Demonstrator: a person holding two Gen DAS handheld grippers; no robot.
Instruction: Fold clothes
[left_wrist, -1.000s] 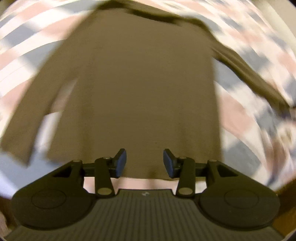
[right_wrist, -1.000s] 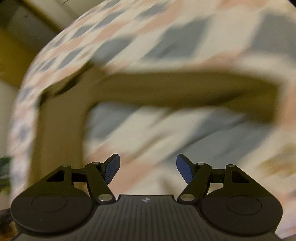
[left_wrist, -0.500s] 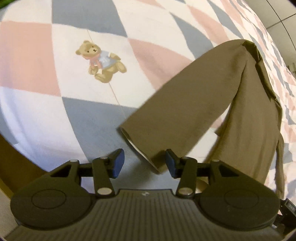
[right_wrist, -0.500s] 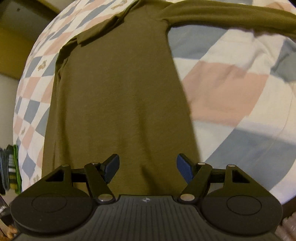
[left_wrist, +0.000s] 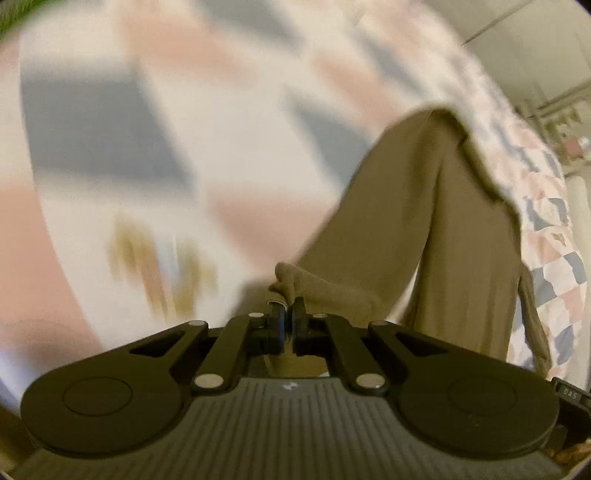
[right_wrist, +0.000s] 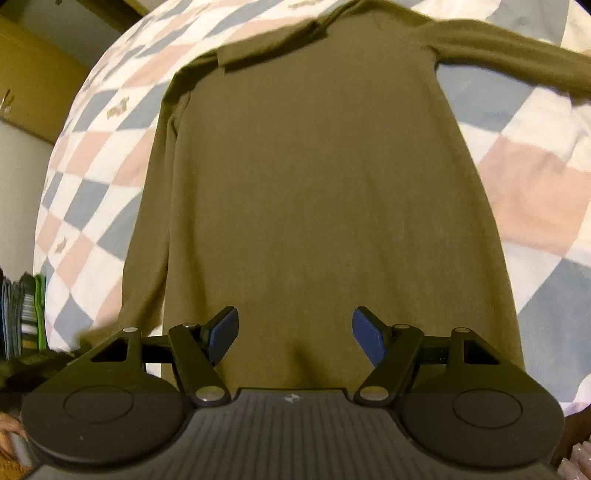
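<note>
Left gripper (left_wrist: 287, 314): low over the quilt (left_wrist: 110, 147), fingers clenched on the sleeve (left_wrist: 388, 221) cuff, which bunches just above the pads. Sleeve runs from the grip up and right toward the shoulder, beside the shirt (right_wrist: 325, 184) body; this view is blurred.

Right gripper (right_wrist: 293, 334): fingers spread wide, grasping nothing, positioned at the hem, centred on the shirt body.

Shirt: lies flat on the quilt, long axis running from hem nearest the right gripper to collar at the far end. Other sleeve (right_wrist: 517, 66) extends right from the shoulder.

Bare quilt lies on both sides of the body. The bed edge falls away at left.
</note>
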